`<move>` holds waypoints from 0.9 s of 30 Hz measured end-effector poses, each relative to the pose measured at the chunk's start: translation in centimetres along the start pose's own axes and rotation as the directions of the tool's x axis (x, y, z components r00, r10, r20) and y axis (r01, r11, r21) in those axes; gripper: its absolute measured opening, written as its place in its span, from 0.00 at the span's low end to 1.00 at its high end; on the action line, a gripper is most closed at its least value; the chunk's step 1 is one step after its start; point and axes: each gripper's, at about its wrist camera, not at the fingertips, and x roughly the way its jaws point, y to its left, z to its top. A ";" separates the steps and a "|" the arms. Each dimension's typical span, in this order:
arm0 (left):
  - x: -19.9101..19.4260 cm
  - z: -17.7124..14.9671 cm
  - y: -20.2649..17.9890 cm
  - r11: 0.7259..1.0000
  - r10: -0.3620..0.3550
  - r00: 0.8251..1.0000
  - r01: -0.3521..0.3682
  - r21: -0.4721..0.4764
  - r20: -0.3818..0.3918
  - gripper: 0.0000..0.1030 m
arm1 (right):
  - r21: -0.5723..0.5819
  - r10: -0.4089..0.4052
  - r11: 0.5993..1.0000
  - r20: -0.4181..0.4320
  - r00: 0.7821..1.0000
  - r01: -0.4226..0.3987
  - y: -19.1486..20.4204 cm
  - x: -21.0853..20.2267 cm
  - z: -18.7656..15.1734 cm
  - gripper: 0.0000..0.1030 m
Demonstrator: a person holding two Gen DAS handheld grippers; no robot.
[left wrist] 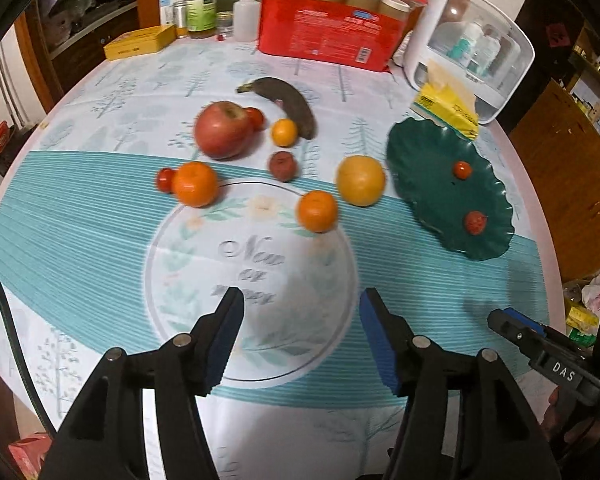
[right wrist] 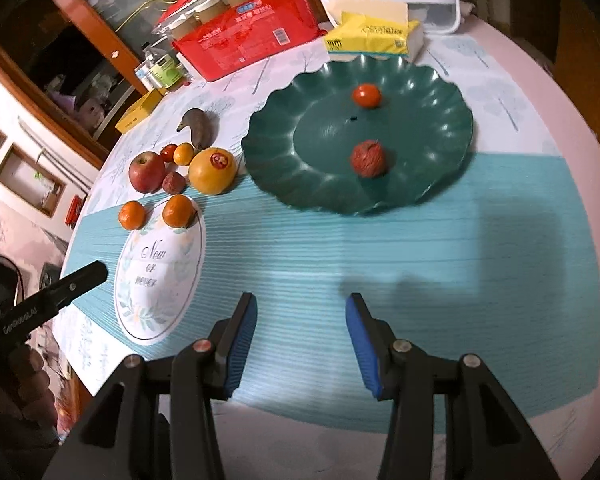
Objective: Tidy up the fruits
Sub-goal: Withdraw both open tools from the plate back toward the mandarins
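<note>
Two small fruits already lay on the green plate (right wrist: 440, 128) — a tomato (right wrist: 366, 95) and a rough red fruit (right wrist: 369, 159) — while the rest sat loose on the surface (right wrist: 420, 264) to the plate's left. Both tools were empty: the left hand-held gripper (left wrist: 302, 336) stood wide over the printed circle, and the right hand-held gripper (right wrist: 301, 346) stood wide before the plate.

Judged step: fetch the next fruit. The nearest orange (left wrist: 317, 211) lay ahead of the left jaws, apart from its neighbours, so it was the cleanest pick. Recommended approach: centre the pads on its widest part and close gently, since round fruit may roll.

Obstructions: the yellow fruit (left wrist: 360, 180) sat just beside the plate rim, between the orange and the plate, so a carried fruit should pass above it. The apple (left wrist: 223, 129), banana (left wrist: 288, 105) and smaller fruits clustered closely behind. A tissue pack (right wrist: 374, 36) touched the far rim, and a red box (left wrist: 324, 36) stood well back.
</note>
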 end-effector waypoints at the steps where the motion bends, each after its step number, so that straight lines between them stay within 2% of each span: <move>1: -0.2 0.0 0.5 1.000 0.002 1.000 -0.002 0.001 0.000 0.59 | 0.020 -0.001 1.000 -0.002 1.000 0.001 0.2 0.1 -0.2 0.45; 12: -1.6 1.3 6.3 0.998 0.036 0.999 -0.036 0.052 0.005 0.65 | 0.185 -0.002 0.983 -0.007 1.000 0.003 3.0 1.9 -2.0 0.49; 16: -1.8 2.6 7.9 0.994 0.045 0.999 -0.046 0.100 0.013 0.69 | 0.226 -0.008 0.974 0.002 1.000 0.008 4.4 2.7 -2.3 0.49; 27: -0.4 7.2 10.3 0.963 0.048 0.999 -0.047 0.267 0.005 0.71 | 0.274 -0.050 0.961 0.038 0.998 0.038 9.2 5.6 -1.7 0.50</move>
